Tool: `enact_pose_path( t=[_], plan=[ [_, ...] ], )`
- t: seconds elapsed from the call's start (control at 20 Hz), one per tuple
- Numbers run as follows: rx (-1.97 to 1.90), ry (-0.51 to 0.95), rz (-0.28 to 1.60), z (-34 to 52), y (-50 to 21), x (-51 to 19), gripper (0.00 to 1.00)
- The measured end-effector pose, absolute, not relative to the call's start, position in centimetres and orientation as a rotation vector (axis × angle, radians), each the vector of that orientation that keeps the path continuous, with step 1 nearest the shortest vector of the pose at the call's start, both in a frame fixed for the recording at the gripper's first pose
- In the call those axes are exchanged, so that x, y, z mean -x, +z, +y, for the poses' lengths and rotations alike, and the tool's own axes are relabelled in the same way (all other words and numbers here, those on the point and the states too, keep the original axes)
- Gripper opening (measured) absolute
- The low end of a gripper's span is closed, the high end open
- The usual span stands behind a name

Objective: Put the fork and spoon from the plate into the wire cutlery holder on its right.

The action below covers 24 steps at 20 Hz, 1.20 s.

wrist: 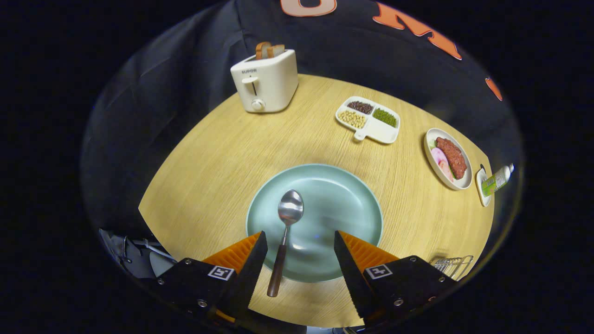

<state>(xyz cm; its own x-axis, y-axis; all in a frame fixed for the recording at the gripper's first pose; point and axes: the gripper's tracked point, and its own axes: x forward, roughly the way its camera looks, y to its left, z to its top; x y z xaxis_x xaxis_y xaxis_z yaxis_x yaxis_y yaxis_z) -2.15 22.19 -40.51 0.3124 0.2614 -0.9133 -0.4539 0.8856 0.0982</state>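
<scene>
Spoon (285, 236) across plate (343, 195) rim; wire cutlery holder (452, 265) beside.

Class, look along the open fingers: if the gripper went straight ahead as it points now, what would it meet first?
Probably the spoon, lying between the open gripper's fingers on the green plate; height is unclear.

One readable word was noted: "SUPOR", printed in small dark capitals on the front of the toaster (267, 86), above its lever. The bottle (496, 180) carried a printed label, too small and blurred to make out. Each side of the gripper (299, 236) bore a square black-and-white marker (220, 272), a coded pattern with no letters or digits; its fingers (250, 260) stood wide apart, holding nothing, with the spoon (287, 222) handle lying between them untouched.
</scene>
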Motion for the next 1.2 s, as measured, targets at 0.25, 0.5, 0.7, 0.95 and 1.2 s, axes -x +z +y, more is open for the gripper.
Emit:
enact_pose_path(
  t=[0.25,0.5,0.7,0.95,1.2],
  plan=[
    [0.226,0.427,1.352,22.0,-44.1,3.8,0.75],
    [0.26,0.399,1.43,22.0,-45.8,4.5,0.45],
    [0.158,0.358,1.478,22.6,-46.5,4.8,0.15],
    [0.069,0.365,1.459,22.7,-46.2,4.7,0.04],
    [-0.037,0.345,1.372,21.6,-43.2,3.3,0.04]
  ],
)
